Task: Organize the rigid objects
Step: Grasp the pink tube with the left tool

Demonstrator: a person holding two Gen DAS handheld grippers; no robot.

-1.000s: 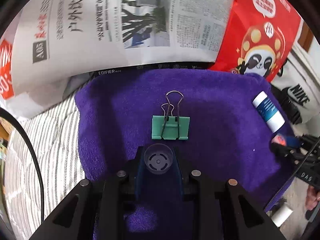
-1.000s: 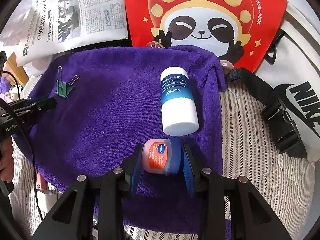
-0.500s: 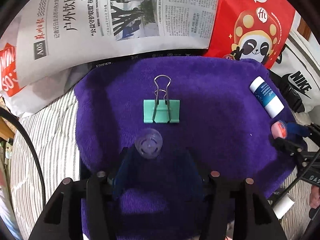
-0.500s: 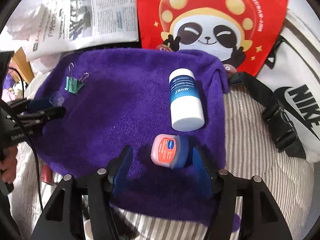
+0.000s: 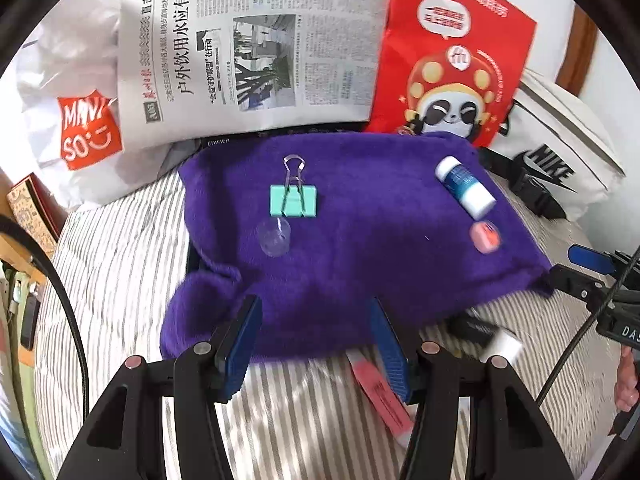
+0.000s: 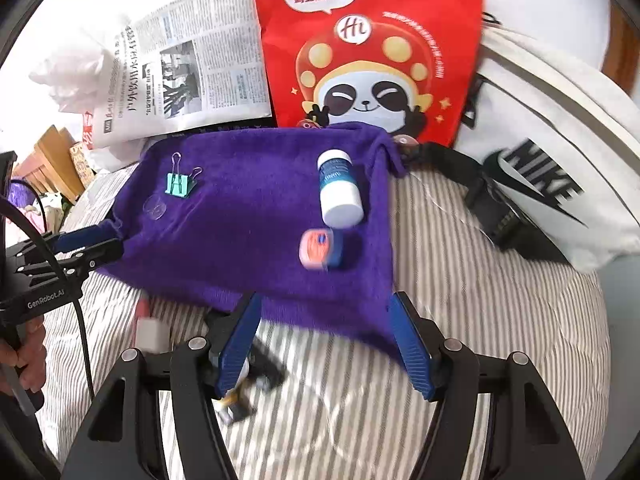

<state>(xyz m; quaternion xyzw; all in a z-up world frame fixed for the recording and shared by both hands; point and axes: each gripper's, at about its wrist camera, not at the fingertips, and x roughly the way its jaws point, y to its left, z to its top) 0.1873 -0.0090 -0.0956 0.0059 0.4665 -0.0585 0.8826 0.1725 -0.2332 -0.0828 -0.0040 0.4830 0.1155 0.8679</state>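
Nearest the left gripper (image 5: 316, 340) the striped bedding (image 5: 120, 280) shows between its blue pads, which stand apart and hold nothing. The right gripper (image 6: 326, 338) is likewise apart and empty, its jaws having just been opening. Beyond them lies the purple towel (image 5: 360, 248). Ahead of the left gripper sits the clear cap (image 5: 274, 237), with the green clip (image 5: 294, 201) just past it. Ahead of the right gripper, slightly right, lies the small jar (image 6: 320, 249), the white bottle (image 6: 340, 188) just beyond. Both pairs look placed; I judge the retreat should go straight back, clear of the towel edge, so nothing is dragged.
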